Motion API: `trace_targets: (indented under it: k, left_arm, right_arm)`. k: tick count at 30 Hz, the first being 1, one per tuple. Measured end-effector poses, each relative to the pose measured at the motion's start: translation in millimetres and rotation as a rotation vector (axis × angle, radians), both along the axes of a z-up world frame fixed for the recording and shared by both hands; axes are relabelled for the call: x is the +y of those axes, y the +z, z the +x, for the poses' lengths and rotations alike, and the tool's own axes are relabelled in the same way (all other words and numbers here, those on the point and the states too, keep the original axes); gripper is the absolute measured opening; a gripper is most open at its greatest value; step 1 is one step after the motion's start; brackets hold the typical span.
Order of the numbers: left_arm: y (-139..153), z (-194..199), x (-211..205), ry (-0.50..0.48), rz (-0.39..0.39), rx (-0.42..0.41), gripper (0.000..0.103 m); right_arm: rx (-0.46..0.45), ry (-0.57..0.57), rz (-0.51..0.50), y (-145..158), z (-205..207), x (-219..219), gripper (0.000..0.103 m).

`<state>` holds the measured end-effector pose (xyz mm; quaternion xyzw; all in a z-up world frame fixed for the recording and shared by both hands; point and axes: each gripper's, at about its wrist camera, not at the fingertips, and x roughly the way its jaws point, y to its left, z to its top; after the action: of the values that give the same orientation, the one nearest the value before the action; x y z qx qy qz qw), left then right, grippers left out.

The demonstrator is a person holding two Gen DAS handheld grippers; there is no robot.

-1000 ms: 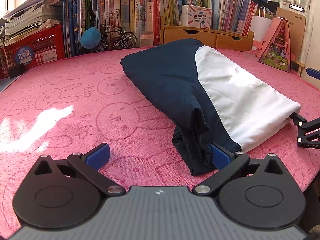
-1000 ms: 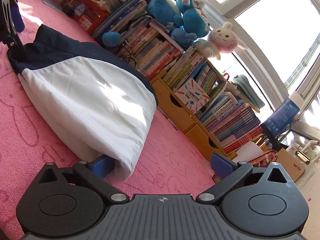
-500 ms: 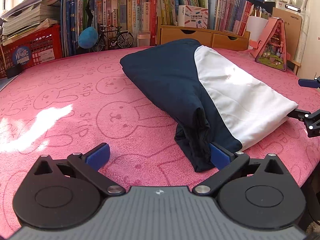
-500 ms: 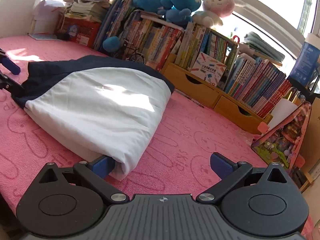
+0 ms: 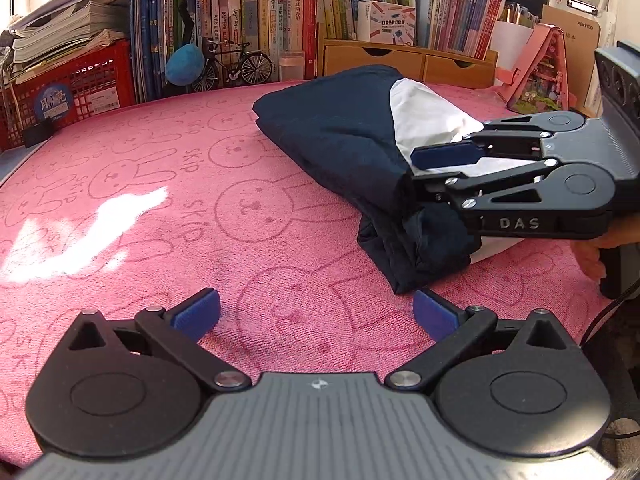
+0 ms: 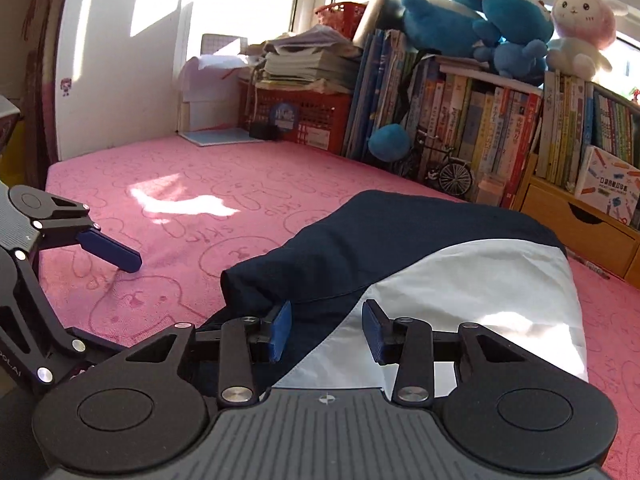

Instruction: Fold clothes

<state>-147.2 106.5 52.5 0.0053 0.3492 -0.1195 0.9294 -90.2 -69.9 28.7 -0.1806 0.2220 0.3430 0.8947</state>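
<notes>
garment (image 6: 400,264) now straddled by closing right hand-held gripper (image 6: 326,330).

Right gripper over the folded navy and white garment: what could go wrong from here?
1. The right gripper, jaws just closing, straddles the navy and white garment at its seam; it may pinch only the top layer and pull the fold open.
2. The bundle's near corner already looks loose and could spill.
3. The open left gripper is off the cloth, so nothing anchors it on the pink mat.

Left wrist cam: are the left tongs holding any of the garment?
No. The left tongs stand wide open over bare pink cloth, and the folded garment lies just beyond the right-hand pad without touching it.
</notes>
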Motion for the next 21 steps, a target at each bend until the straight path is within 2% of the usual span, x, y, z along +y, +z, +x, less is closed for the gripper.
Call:
trace_targets:
  k: [1, 3, 5, 9, 12, 13, 14, 15, 16, 18, 21]
  left_arm:
    - [3.6, 0.3, 9.0, 0.019, -0.037, -0.008, 0.103]
    - [11.8, 7.3, 26.8, 0.060, -0.132, -0.025, 0.103]
    - [19.5, 23.8, 43.3, 0.070, -0.222, -0.054, 0.103]
    - [28.2, 68.2, 22.4, 0.012, -0.186, -0.122, 0.103]
    - [17.3, 113.7, 3.1, 0.010, -0.088, -0.069, 0.103]
    - [13.1, 129.3, -3.4, 0.011, -0.054, -0.048, 0.103]
    - [6.7, 141.3, -6.3, 0.026, -0.025, -0.017, 0.103]
    - [0.0, 149.4, -5.8, 0.034, -0.021, 0.008, 0.103]
    - [-5.4, 153.2, -1.2, 0.037, -0.054, 0.029, 0.103]
    - [-11.5, 154.4, 8.0, 0.045, -0.118, 0.057, 0.103]
    - [-7.6, 144.9, 16.3, 0.050, -0.151, 0.080, 0.103]
  right_arm:
    - [-0.025, 0.030, -0.030, -1.7, -6.0, 4.8, 0.031]
    - [-0.047, 0.082, -0.063, -2.2, -16.2, 7.6, 0.029]
    - [0.016, 0.096, -0.016, -0.4, -14.4, 0.2, 0.029]
    - [0.114, 0.102, 0.073, -1.1, -8.8, -12.3, 0.029]
    - [0.153, 0.112, 0.107, 4.1, -9.6, -21.5, 0.031]
    - [0.172, 0.107, 0.130, 7.3, -8.4, -27.4, 0.042]
    - [0.192, 0.095, 0.167, 10.9, -7.5, -36.8, 0.067]
    - [0.211, 0.081, 0.209, 14.7, -6.5, -47.3, 0.080]
    - [0.224, 0.052, 0.279, 19.4, -6.4, -64.6, 0.089]
    - [0.252, -0.022, 0.380, 26.1, -5.5, -99.2, 0.089]
    - [0.192, -0.146, 0.351, 33.4, -17.6, -133.3, 0.089]
